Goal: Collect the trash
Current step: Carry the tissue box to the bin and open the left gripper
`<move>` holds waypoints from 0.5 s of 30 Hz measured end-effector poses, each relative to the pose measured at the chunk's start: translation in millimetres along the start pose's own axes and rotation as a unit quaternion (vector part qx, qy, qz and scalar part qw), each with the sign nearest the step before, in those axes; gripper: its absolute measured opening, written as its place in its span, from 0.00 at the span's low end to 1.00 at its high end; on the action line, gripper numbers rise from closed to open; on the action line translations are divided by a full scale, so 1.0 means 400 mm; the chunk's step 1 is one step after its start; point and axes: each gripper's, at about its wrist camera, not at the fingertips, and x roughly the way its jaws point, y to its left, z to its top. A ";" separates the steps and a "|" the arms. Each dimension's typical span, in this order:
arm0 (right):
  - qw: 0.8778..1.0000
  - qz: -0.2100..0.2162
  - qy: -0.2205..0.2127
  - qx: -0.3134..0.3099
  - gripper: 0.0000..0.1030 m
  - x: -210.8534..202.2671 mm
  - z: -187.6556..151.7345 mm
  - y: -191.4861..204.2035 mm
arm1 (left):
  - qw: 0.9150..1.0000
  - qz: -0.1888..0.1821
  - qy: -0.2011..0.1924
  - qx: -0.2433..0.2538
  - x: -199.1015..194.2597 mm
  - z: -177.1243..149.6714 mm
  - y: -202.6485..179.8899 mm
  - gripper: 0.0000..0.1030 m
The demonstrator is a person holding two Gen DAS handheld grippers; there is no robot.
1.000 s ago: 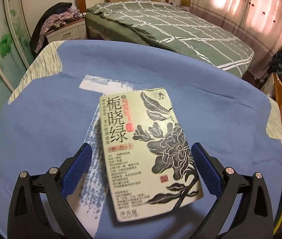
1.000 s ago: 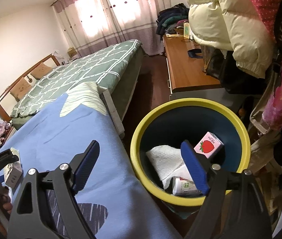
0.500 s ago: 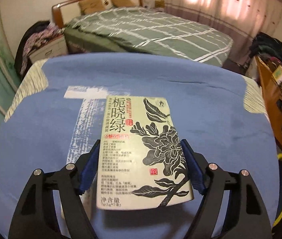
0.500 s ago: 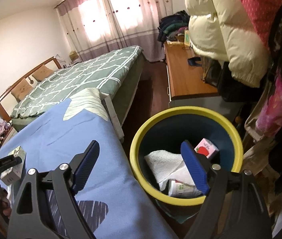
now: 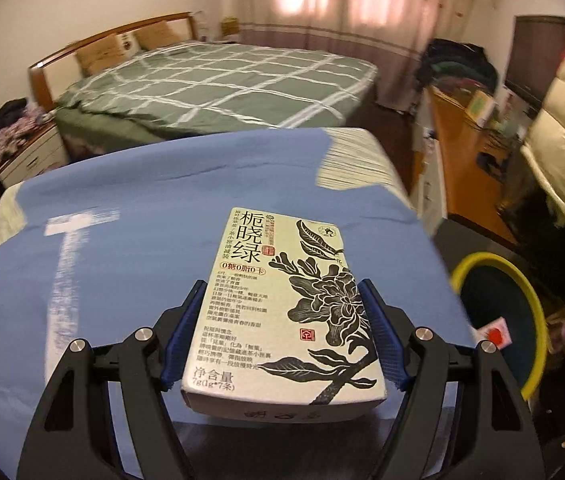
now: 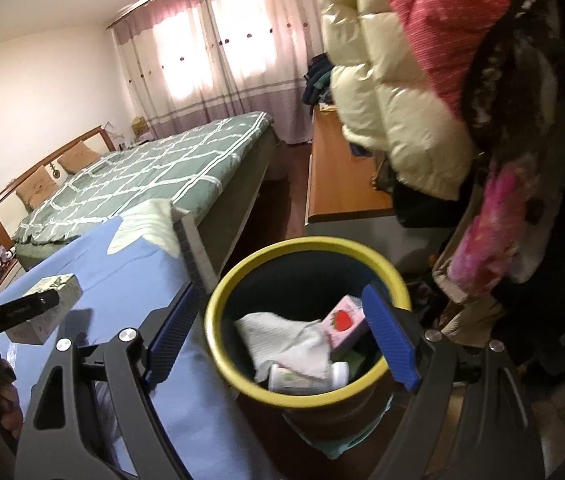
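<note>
A pale green tea box (image 5: 286, 312) with black flower print sits between the blue pads of my left gripper (image 5: 282, 286). The jaws are closing and both pads press on the box's long sides. It hangs just above the blue bedsheet (image 5: 122, 280). The right wrist view shows the same tea box (image 6: 58, 292) at the far left. The yellow-rimmed dark bin (image 6: 306, 242) stands on the floor beside the bed; the left wrist view catches its rim (image 5: 478, 258) at the right. Inside lie a white tissue (image 6: 282, 336), a pink strawberry carton (image 6: 344, 322) and a small bottle (image 6: 302, 380). My right gripper (image 6: 280, 292) hovers open over the bin, holding nothing.
A bed with a green checked cover (image 5: 222, 92) stands beyond the blue sheet. A wooden desk (image 6: 342, 184) runs along the right. Puffy cream and pink coats (image 6: 402, 120) hang close above the bin. A nightstand piled with clothes (image 5: 22, 148) is at the far left.
My left gripper closed on the tea box, lifted it off the sheet and swung right, bringing the bin into its view. The right gripper, still open, shifted so the bin sits nearer its centre.
</note>
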 end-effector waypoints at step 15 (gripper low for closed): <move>0.997 -0.059 -0.012 0.041 0.77 -0.033 0.012 -0.208 | 0.988 -0.102 0.019 0.112 -0.019 -0.024 -0.433 0.72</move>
